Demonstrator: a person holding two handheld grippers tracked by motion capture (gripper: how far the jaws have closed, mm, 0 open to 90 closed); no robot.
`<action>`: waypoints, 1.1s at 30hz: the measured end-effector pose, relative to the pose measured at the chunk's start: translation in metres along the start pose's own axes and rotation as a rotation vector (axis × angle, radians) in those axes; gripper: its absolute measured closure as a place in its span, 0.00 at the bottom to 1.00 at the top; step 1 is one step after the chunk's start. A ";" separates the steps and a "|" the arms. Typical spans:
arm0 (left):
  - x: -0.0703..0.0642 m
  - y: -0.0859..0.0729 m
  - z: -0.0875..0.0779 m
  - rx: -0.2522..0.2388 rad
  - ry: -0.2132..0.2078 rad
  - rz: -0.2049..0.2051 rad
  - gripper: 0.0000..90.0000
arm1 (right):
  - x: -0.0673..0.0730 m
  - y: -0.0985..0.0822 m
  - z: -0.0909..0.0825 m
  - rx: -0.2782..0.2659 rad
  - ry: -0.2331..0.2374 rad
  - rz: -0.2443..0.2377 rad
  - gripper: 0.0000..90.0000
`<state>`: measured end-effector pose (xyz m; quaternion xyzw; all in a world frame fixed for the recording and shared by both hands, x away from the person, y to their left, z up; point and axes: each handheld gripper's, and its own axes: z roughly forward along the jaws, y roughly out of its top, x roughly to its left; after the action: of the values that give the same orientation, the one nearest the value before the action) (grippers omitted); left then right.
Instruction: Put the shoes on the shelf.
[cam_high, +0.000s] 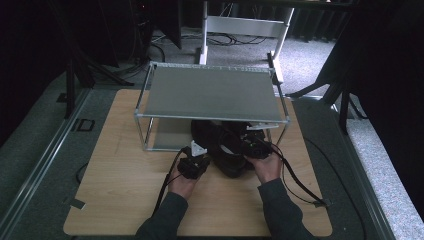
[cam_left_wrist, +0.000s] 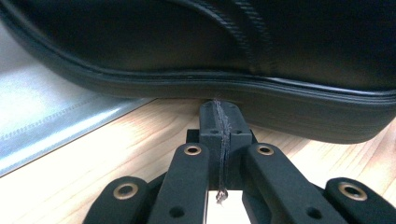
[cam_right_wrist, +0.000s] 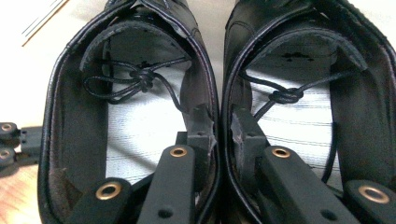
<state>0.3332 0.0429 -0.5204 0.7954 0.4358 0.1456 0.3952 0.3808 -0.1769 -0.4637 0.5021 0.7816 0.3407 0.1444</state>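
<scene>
Black shoes (cam_right_wrist: 210, 93) pinched together by right claw (cam_right_wrist: 220, 128); left claw (cam_left_wrist: 219, 116) closed, empty

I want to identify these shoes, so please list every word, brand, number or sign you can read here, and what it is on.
No text can be read.
Pair of black shoes: the pale insoles show only faint lines and a dark blurred mark, not readable.
Metal shelf rack: plain, no label.
Wooden table: no markings.
Left tongs and right tongs: no lettering.
</scene>
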 end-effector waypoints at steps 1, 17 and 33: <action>-0.001 0.001 0.001 0.000 -0.001 0.003 1.00 | 0.001 0.000 0.001 -0.005 -0.001 0.001 0.89; 0.009 0.016 0.020 0.021 0.044 -0.001 1.00 | 0.013 0.002 0.014 -0.091 -0.100 0.065 0.89; 0.025 0.025 0.036 0.006 0.106 -0.026 1.00 | 0.025 0.001 0.029 -0.172 -0.155 0.110 0.89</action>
<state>0.3831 0.0377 -0.5276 0.7819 0.4670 0.1808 0.3713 0.3871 -0.1436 -0.4811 0.5547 0.7075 0.3738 0.2282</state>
